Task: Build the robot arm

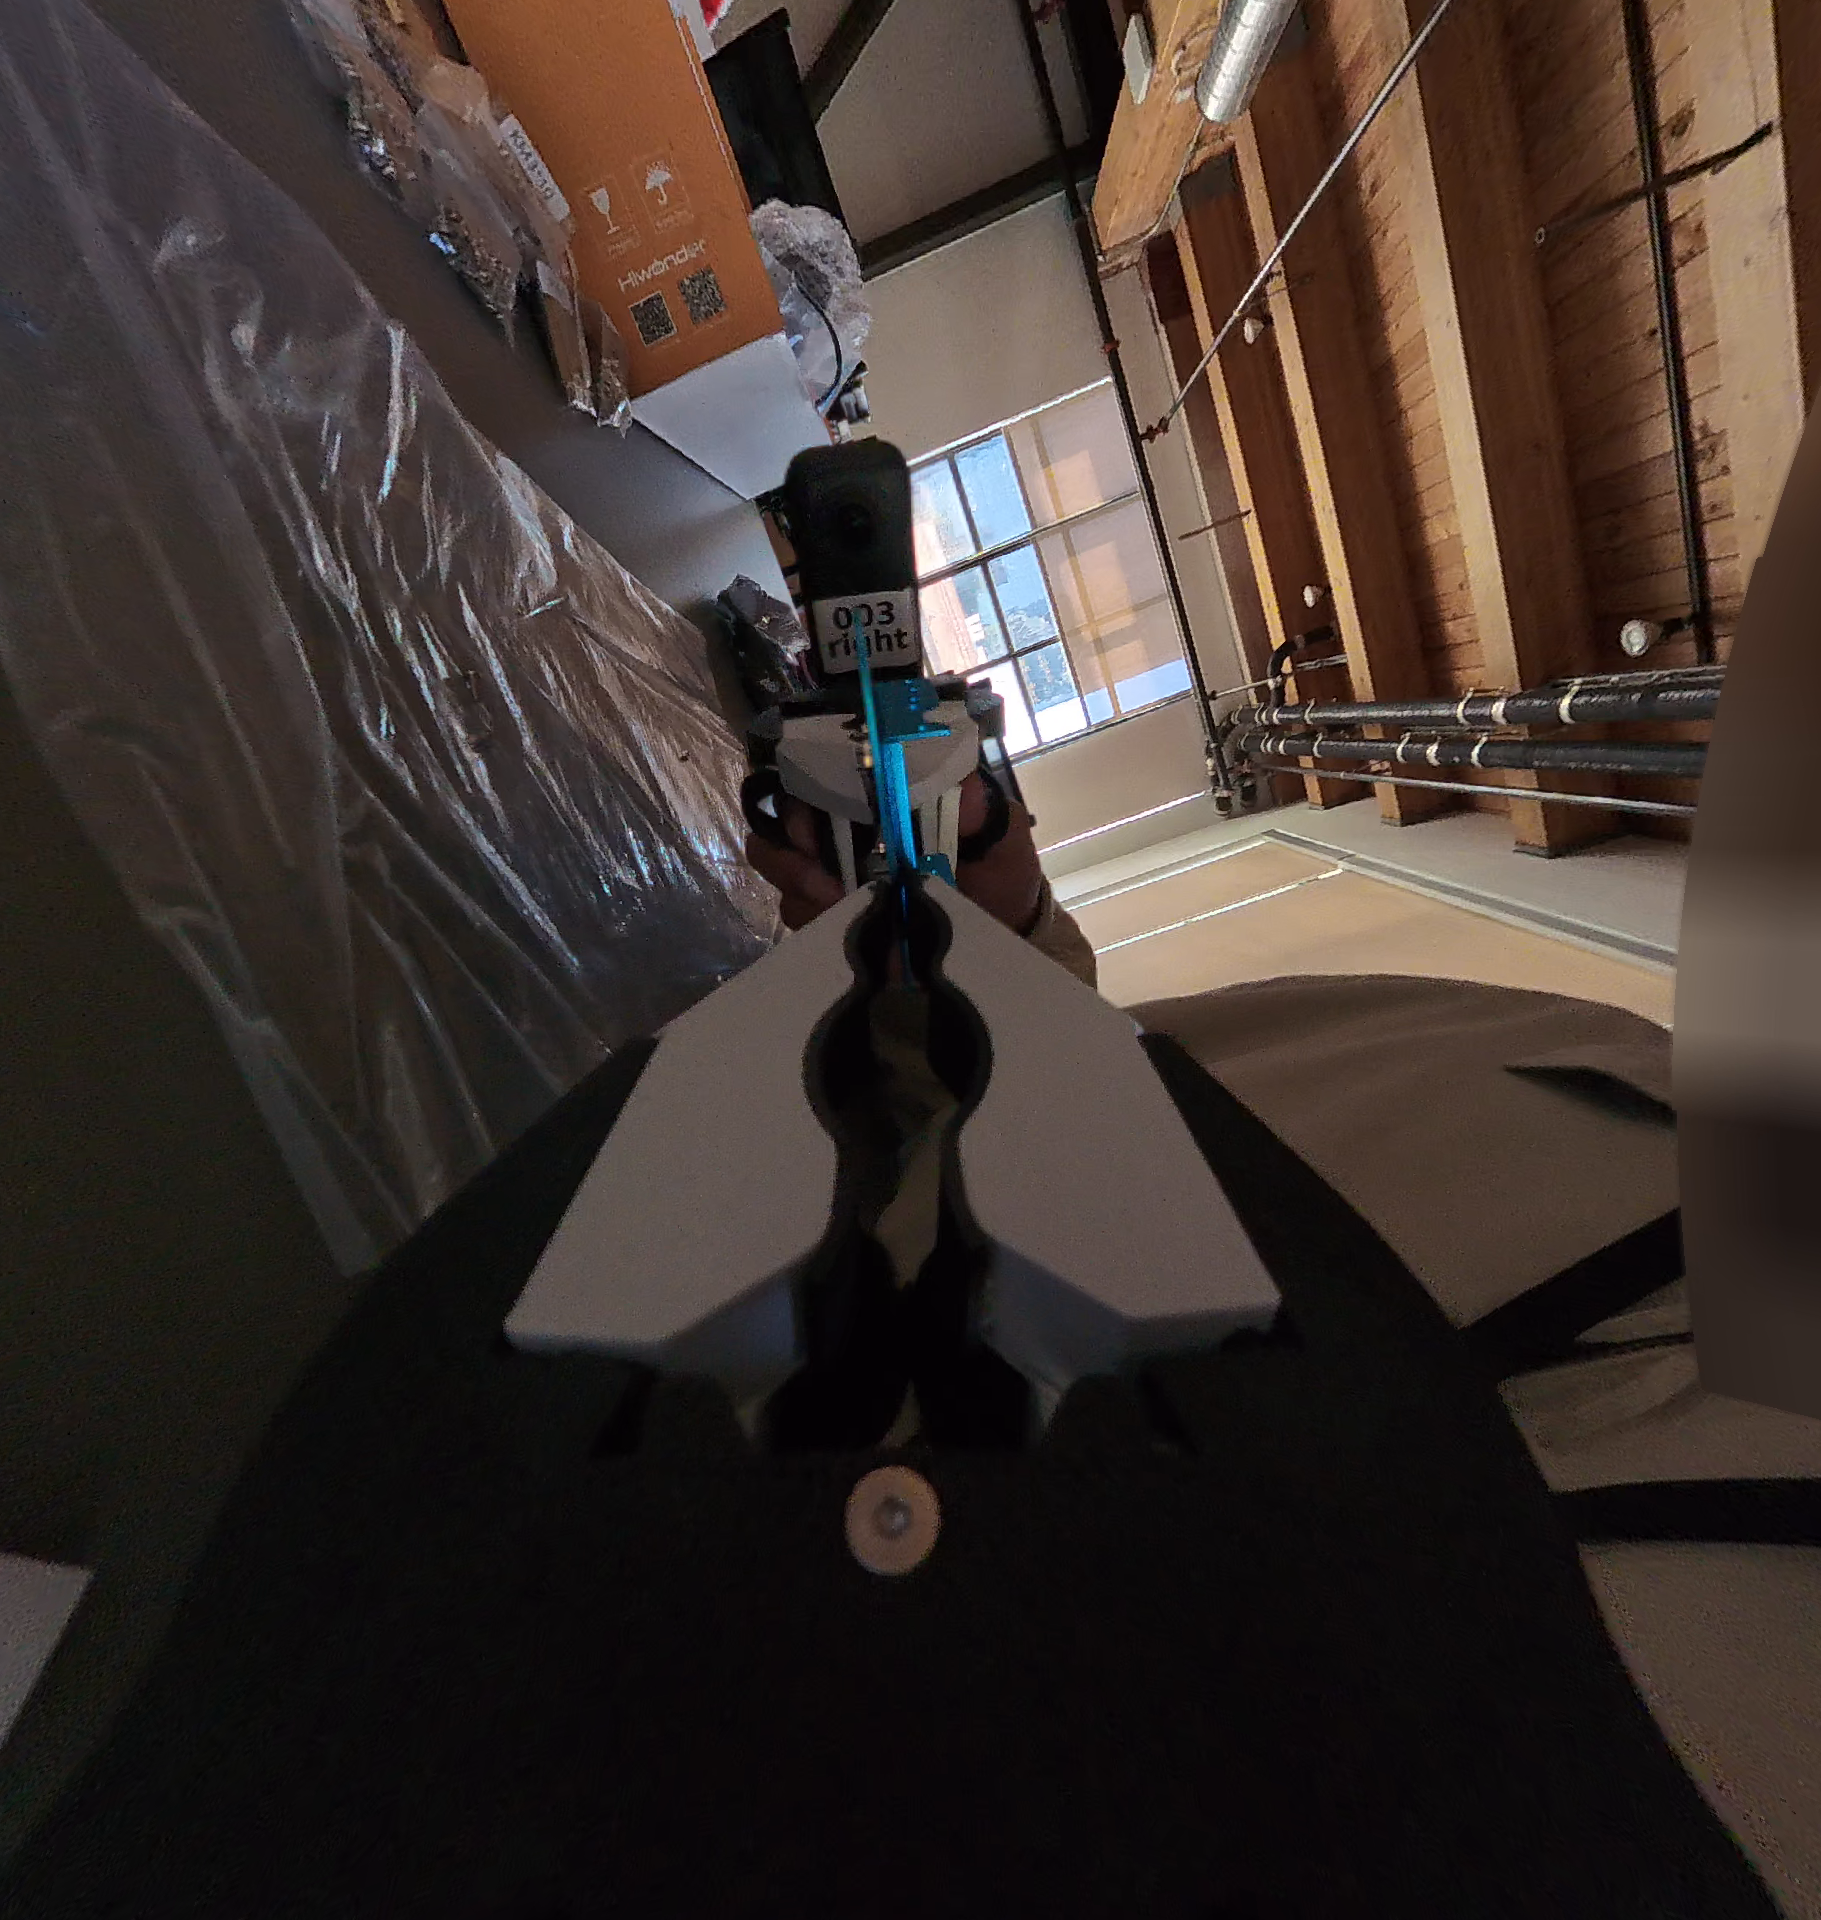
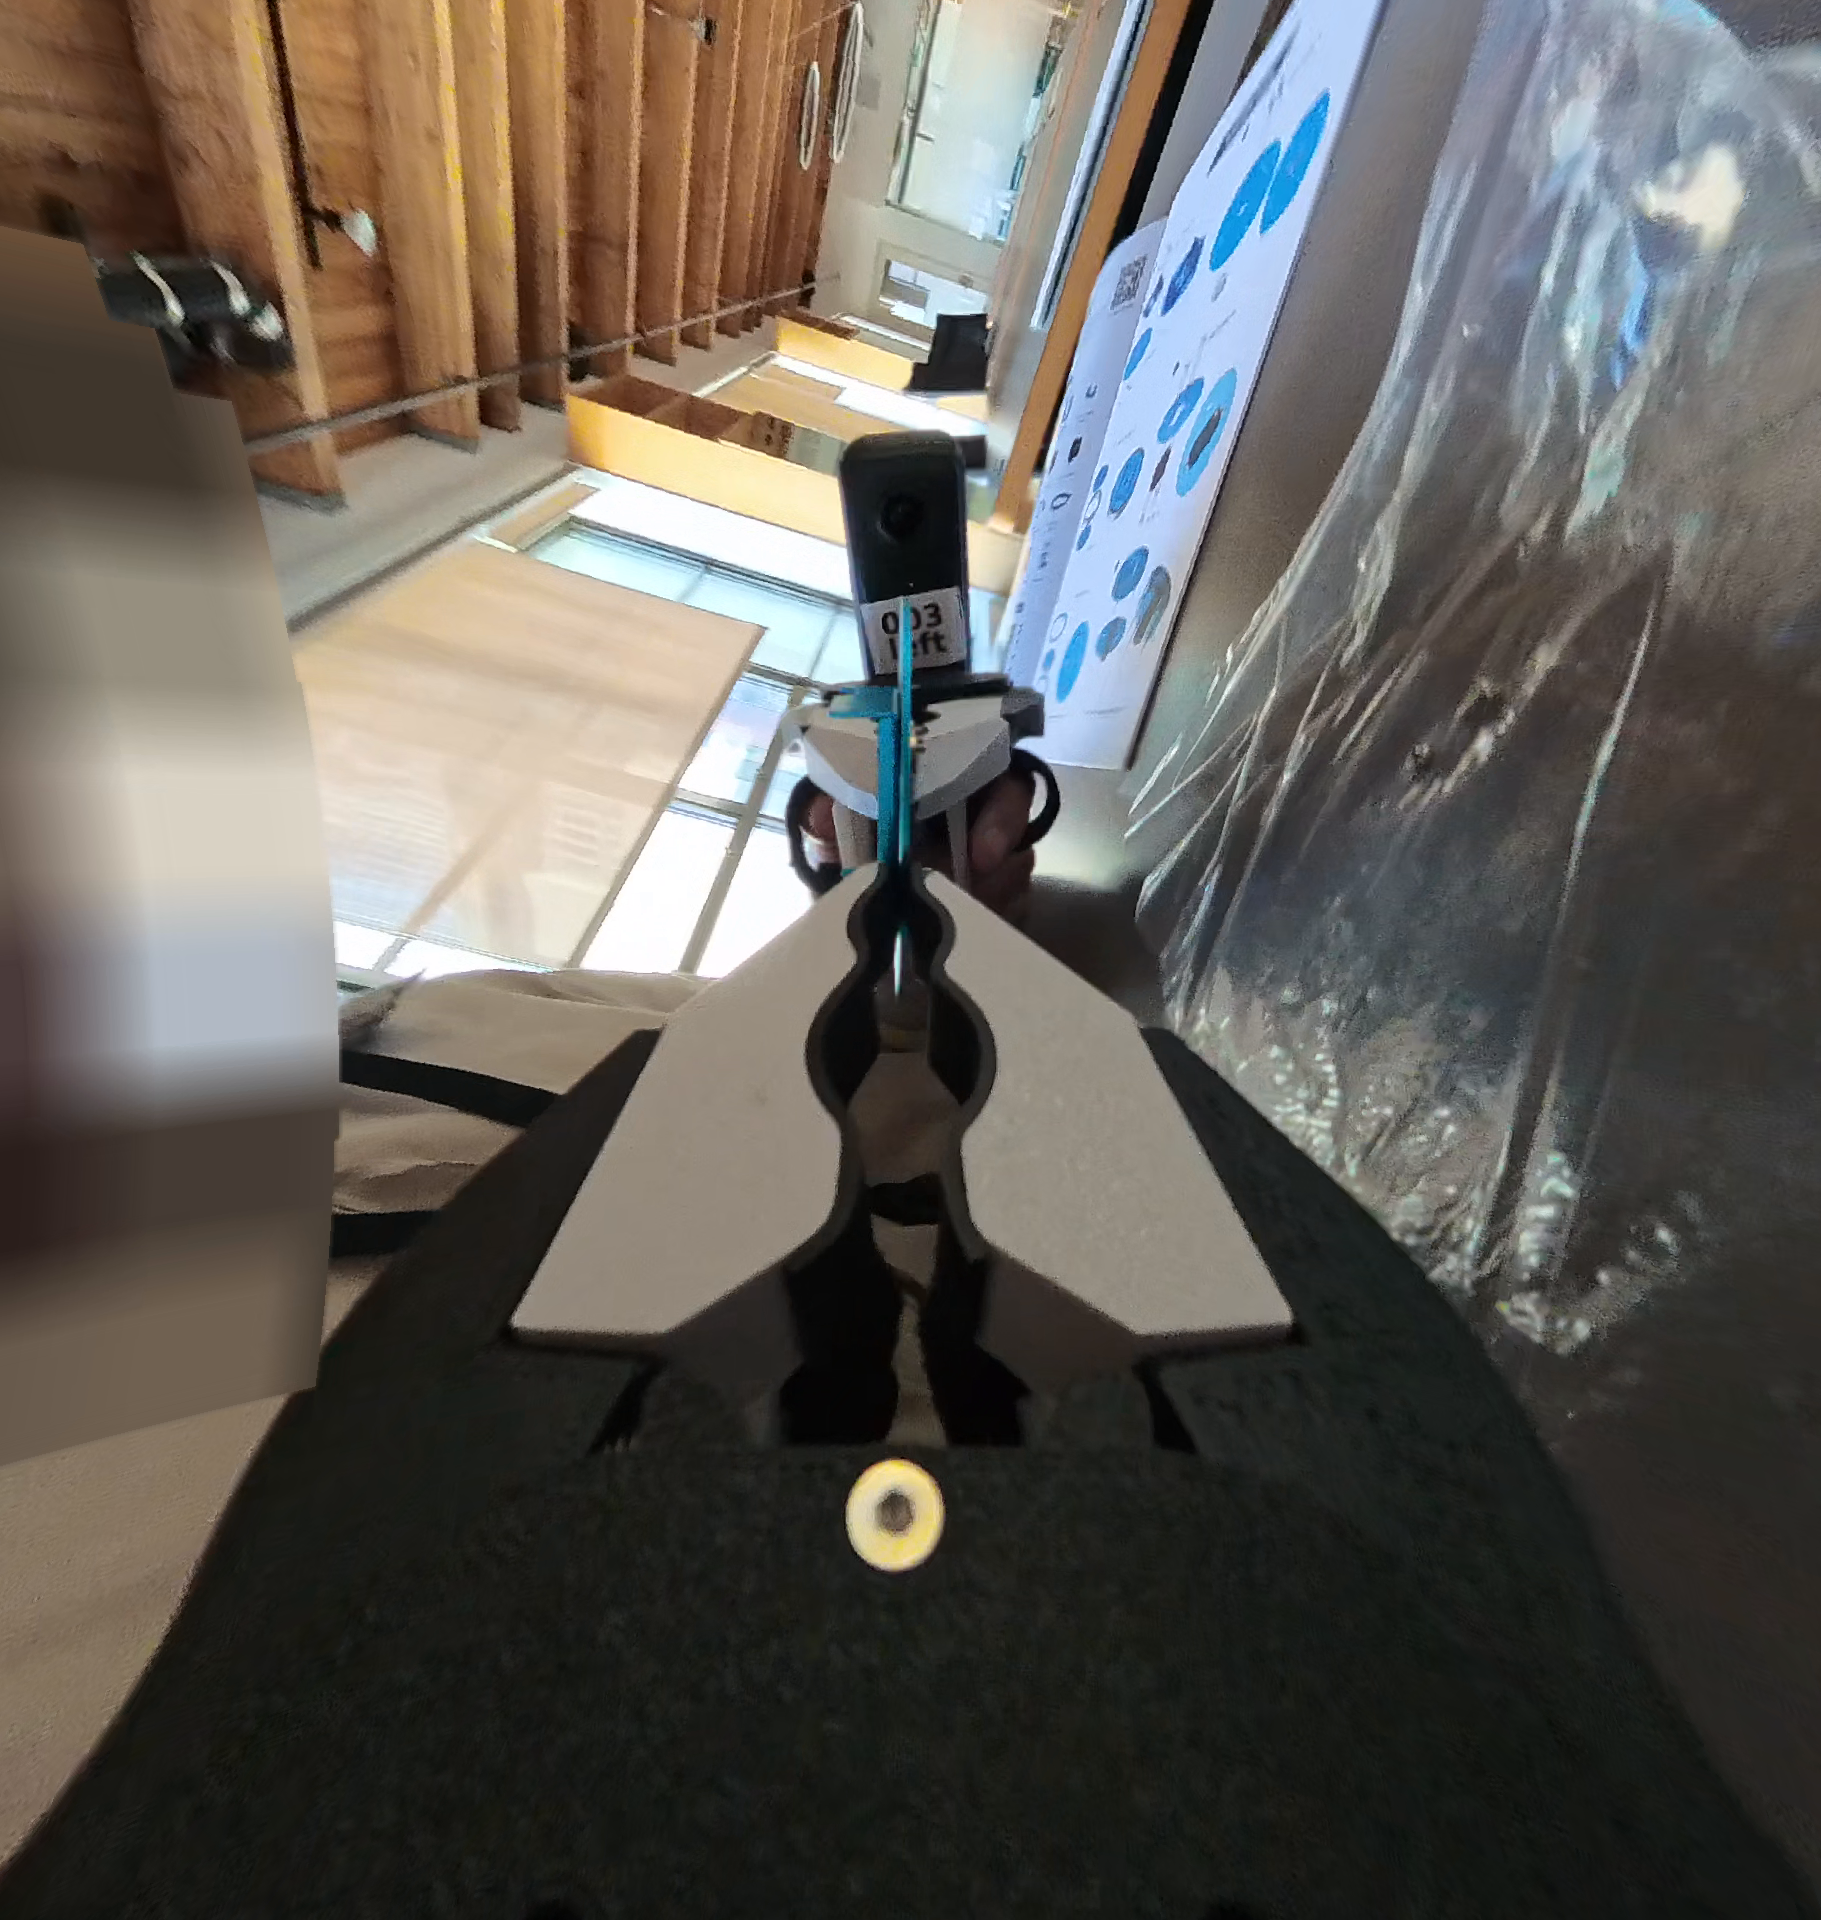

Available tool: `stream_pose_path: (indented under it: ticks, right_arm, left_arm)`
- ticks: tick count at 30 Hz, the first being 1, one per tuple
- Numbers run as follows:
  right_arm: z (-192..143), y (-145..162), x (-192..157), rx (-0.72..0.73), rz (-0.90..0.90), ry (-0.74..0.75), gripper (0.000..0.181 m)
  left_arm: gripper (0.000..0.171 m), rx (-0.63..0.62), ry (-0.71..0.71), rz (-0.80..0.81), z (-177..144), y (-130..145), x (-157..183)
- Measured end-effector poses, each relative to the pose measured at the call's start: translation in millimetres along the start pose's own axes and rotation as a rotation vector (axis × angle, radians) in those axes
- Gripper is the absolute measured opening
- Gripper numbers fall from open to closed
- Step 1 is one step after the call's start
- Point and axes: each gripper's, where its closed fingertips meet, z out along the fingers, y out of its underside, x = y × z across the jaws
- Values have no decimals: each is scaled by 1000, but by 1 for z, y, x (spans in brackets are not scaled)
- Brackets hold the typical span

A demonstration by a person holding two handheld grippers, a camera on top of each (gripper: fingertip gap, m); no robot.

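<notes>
My left gripper and my right gripper point tip to tip at each other, both raised in the air. A thin blue metal bracket, seen edge-on, runs between them. Its near end sits in the narrow gap of my left gripper's shut grey fingers. The right gripper faces me in the left wrist view, closed around the bracket's far end, with a hand on its handle. In the right wrist view the bracket enters my right gripper's shut fingers, and the left gripper holds its other end.
Crinkled clear plastic sheeting lies along one side, and shows in the right wrist view too. An orange cardboard box and small bags are behind it. White sheets with blue circles lean nearby. Wooden beams, pipes and a window lie beyond. Some 5 cm of space lies between my two pairs of fingers.
</notes>
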Motion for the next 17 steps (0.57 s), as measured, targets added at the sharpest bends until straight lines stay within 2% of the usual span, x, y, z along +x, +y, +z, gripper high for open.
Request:
stream_pose_path:
  ticks: [4,7,10,14,17]
  right_arm:
    - [-6,0,3,-11,105,-40,0]
    - [-11,-4,3,-41,107,-25,0]
    - [-13,-4,-3,-104,105,-35,0]
    - [-13,-8,-9,-153,134,-49,0]
    - [-13,-12,-10,-182,165,-55,0]
  left_arm:
    - [26,-9,-77,156,-7,-1,-2]
    - [28,0,-150,381,-21,-13,3]
    - [28,-50,-259,766,-36,-28,14]
    - [27,-272,-288,1424,-31,-19,35]
    - [29,-447,-325,1821,-18,-15,33]
